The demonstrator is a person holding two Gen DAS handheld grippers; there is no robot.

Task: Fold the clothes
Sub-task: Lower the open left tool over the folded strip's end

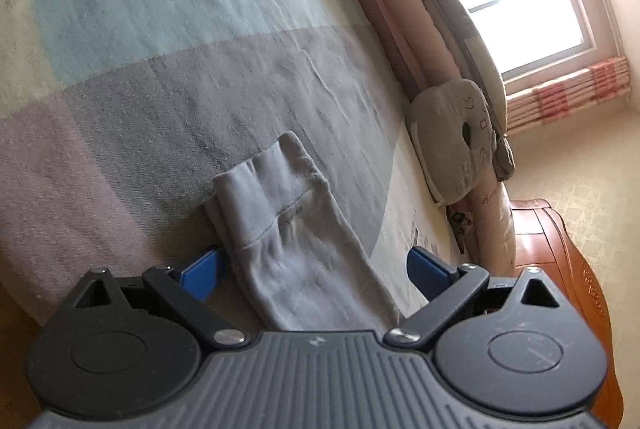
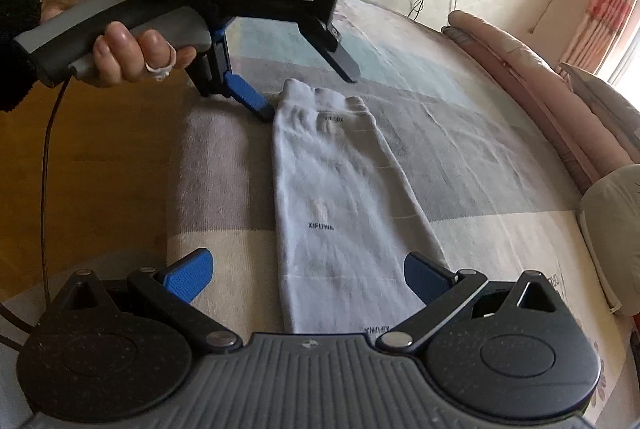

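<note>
One pale grey garment point(image 2: 340, 205), folded into a long narrow strip, lies flat on the striped blanket point(image 2: 460, 133) covering the bed. Lengthwise folding looks done; the end-to-end folds seem to remain. The right gripper point(image 2: 306, 275) hovers over the near end, jaws spread wide, holding nothing. The left gripper point(image 1: 314, 269) is at the far end, equally wide open and empty, its blue fingers point(image 1: 199, 273) straddling the strip's end.
</note>
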